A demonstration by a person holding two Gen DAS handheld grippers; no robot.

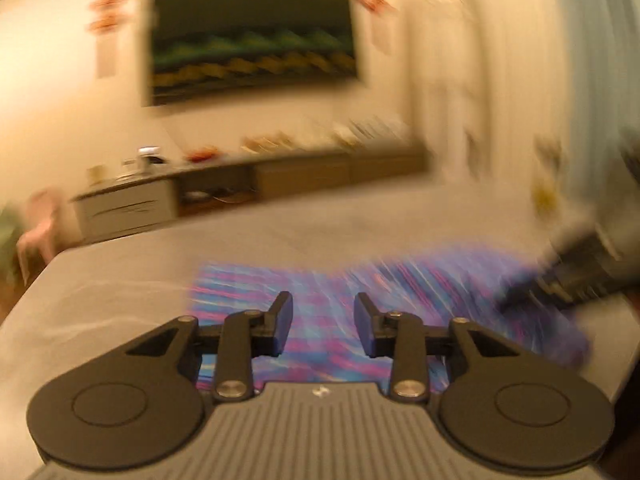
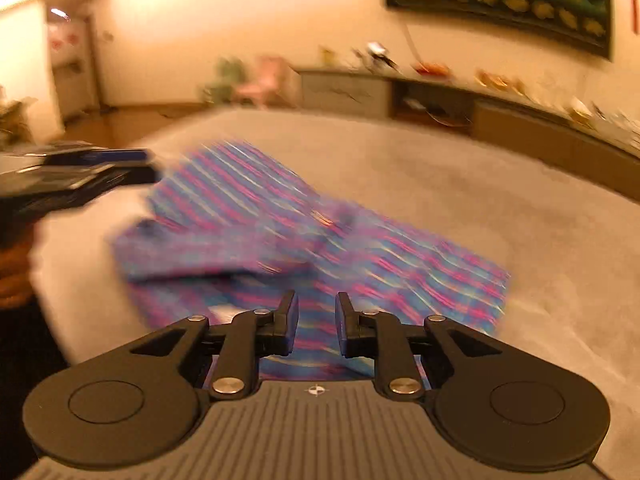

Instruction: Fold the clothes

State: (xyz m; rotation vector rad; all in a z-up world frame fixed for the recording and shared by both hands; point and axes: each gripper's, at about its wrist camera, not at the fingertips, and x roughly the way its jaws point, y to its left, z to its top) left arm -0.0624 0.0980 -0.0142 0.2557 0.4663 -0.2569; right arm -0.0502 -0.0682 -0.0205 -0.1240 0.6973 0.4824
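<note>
A blue, pink and purple plaid garment (image 2: pixel 304 240) lies partly folded on the grey bed (image 2: pixel 500 200); it also shows in the left wrist view (image 1: pixel 320 300). My left gripper (image 1: pixel 323 308) is open and empty above the garment's near edge. My right gripper (image 2: pixel 318 308) is open and empty above the garment's near part. The left gripper shows at the left edge of the right wrist view (image 2: pixel 100 168), and the right gripper shows blurred at the right of the left wrist view (image 1: pixel 560 280). Both views are blurred by motion.
A long low cabinet (image 1: pixel 280 180) with small items on top runs along the far wall under a dark framed picture (image 1: pixel 252 40). A pink chair (image 2: pixel 264 80) stands past the bed's far corner. A doorway (image 2: pixel 72 72) is at the far left.
</note>
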